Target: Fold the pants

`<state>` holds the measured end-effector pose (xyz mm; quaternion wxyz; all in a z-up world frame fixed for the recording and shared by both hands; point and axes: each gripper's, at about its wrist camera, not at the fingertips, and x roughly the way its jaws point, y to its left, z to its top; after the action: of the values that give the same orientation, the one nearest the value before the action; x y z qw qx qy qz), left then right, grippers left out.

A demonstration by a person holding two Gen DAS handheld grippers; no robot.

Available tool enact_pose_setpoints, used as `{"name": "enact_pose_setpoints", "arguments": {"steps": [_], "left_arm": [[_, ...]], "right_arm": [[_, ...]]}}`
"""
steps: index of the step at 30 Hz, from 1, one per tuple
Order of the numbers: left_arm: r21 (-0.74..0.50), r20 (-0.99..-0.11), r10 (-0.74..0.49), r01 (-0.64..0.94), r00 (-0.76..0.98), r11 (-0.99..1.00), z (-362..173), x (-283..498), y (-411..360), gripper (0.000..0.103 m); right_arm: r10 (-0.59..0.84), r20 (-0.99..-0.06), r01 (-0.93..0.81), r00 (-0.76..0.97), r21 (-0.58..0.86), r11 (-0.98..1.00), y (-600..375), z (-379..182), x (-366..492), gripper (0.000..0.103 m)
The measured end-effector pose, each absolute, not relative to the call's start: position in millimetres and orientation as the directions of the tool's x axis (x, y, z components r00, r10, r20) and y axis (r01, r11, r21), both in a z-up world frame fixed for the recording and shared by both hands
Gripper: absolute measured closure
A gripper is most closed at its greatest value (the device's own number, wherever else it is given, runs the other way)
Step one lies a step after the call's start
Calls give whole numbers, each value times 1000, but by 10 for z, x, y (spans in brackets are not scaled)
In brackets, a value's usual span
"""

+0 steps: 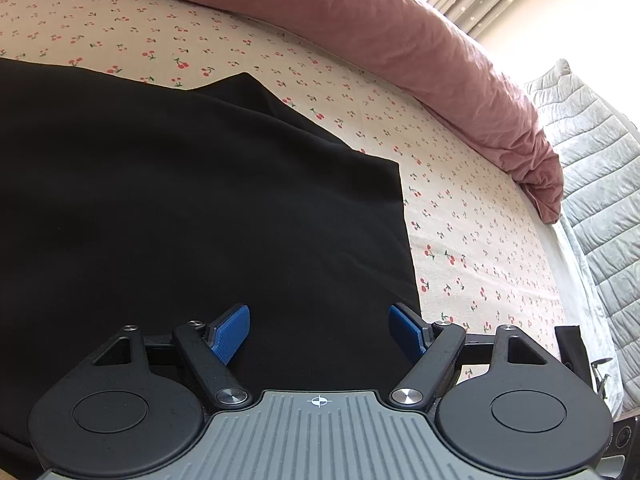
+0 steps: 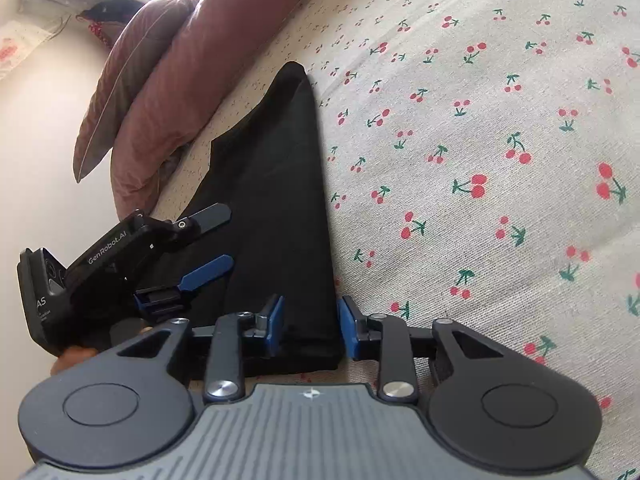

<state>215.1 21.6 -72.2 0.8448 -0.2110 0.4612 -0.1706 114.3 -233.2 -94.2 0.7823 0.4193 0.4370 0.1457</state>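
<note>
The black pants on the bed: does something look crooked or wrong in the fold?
Yes, slightly. On the black pants the upper layer lies askew: its far edge runs slanted, leaving a pointed corner of the lower layer sticking out on the cherry-print sheet.

A bed with a cherry-print sheet (image 1: 224, 36) carries the black pants (image 1: 180, 208). A pink duvet (image 1: 420, 52) lies bunched at its twelve-to-two-o'clock edge.

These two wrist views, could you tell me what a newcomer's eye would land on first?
The black pants dominate, lying flat on the cherry-print sheet. A pink quilt is bunched along the sheet's far edge. In the right wrist view the right gripper straddles the pants' near corner, while the left gripper stands open over the cloth beside it.
</note>
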Motion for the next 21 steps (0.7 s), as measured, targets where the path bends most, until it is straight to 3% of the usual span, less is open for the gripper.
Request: {"name": "enact_pose_setpoints", "arguments": {"steps": [4,8,21], "left_arm": [[-511,-707,-481,96,518,854,-725,2144,226,25],[-507,-708,-478,98,520,857,-724,2138,218,25],[-529,-703,-496,91,511,844,-731,2156,268,25]], "right_arm": [[590,-563,135,578,780,611,-2259,-917,1182,79],[616,-534,119,580,803,584,-2238,-921,1226,63],[644,-490,83,587,828,554,-2156,-959,1322,62]]}}
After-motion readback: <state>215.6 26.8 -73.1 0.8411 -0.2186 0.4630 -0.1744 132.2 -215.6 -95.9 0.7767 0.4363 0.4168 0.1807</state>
